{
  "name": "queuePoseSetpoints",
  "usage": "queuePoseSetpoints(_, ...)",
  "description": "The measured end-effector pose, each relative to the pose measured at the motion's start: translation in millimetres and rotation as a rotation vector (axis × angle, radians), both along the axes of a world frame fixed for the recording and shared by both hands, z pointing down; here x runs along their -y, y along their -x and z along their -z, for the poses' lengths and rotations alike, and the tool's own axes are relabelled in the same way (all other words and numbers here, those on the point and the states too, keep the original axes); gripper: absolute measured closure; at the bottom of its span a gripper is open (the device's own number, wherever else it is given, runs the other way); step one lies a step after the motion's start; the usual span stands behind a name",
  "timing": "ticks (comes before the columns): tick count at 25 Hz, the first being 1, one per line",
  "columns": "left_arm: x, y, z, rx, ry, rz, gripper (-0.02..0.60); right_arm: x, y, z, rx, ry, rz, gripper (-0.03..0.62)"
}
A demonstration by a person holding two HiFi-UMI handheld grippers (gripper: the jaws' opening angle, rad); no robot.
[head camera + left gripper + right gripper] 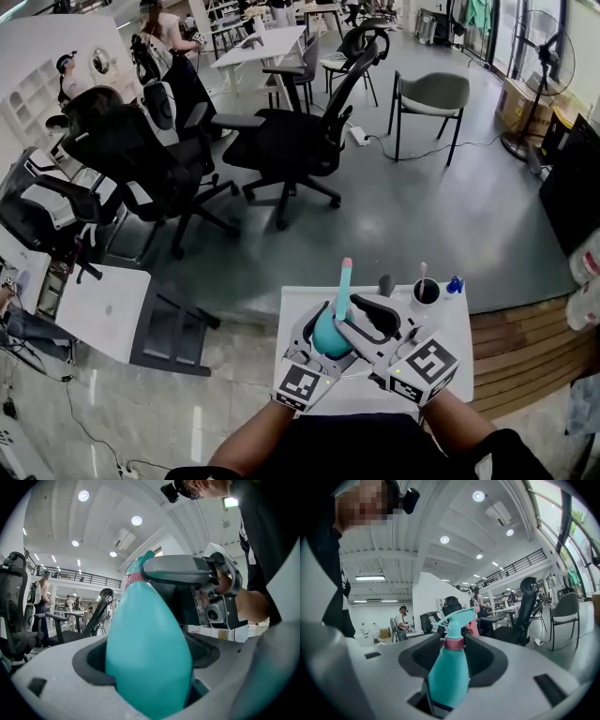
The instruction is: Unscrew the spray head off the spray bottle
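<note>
Spray bottle: the teal one. It stands upright in the lower middle of the head view, over the small white table. We can't tell if its base touches the tabletop.
Spray head: teal, and it's on the bottle above a pink collar. In the right gripper view it sits dead centre with the nozzle pointing to the right of the frame. In the head view it pokes up past both grippers.
Left gripper: clamped onto the fat body of the bottle. In its own view the teal body fills the gap between the two jaws, and the pads look pressed in on both sides.
Right gripper: jaws spread apart. From its own view we see the bottle standing between them, with dark gaps on either side of the collar, so nothing is pinched. In the left gripper view one of its jaws runs across the top of the frame, just beside the collar.
Hands: both forearms come in from the bottom edge of the head view. The marker cubes sit close together.
Table extras: a black cup and a little blue thing near the far right corner, well apart from the bottle.
Background: black office chairs in the upper left, and a grey chair in the upper right.
</note>
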State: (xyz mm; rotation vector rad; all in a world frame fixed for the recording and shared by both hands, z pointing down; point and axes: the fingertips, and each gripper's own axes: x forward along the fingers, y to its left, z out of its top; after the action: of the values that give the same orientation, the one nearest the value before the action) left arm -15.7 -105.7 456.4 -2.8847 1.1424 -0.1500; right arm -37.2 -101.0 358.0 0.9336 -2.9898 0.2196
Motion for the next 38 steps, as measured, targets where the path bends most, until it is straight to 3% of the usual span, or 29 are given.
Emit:
queuePoseSetpoints(9, -3.7, -11.1, 9.9, 0.05, -0.082, -0.008, 0.125, -1.1, -5.2, 9.0, 0.109, 0.035, -0.034, 0.45)
queuePoseSetpoints(14, -5.6, -15.1, 17.3, 0.074, -0.115, -0.035, 0.125, -9.0, -6.0, 17.0, 0.071, -0.033, -0.007, 0.454)
queuePoseSetpoints(20, -14.5, -21.3, 29.5, 0.038, -0.111, -0.111, 0.126, -17.7, -10.5, 23.6, 0.059, -0.072, 0.065, 0.457)
queuePoseSetpoints(24, -26.9, -26.6, 38.8, -0.027, -0.086, -0.215, 0.126, -25.6, -12.2, 28.5, 0.076, -0.088, 0.124, 0.459)
queuePoseSetpoints(28, -49.0, -32.6, 50.9, -0.105, -0.04, -0.354, 0.126, -45.4, -11.1, 40.2, 0.113, -0.128, 0.262, 0.459)
queuePoseSetpoints(35, -76.7, -35.2, 66.1, -0.12, -0.032, -0.573, 0.126, -71.7, -14.0, 52.4, 0.107, -0.125, 0.459, 0.461)
queuePoseSetpoints(38, -81.9, -35.0, 67.0, -0.12, -0.009, -0.618, 0.126, -75.4, -13.4, 54.1, 0.099, -0.132, 0.504, 0.461)
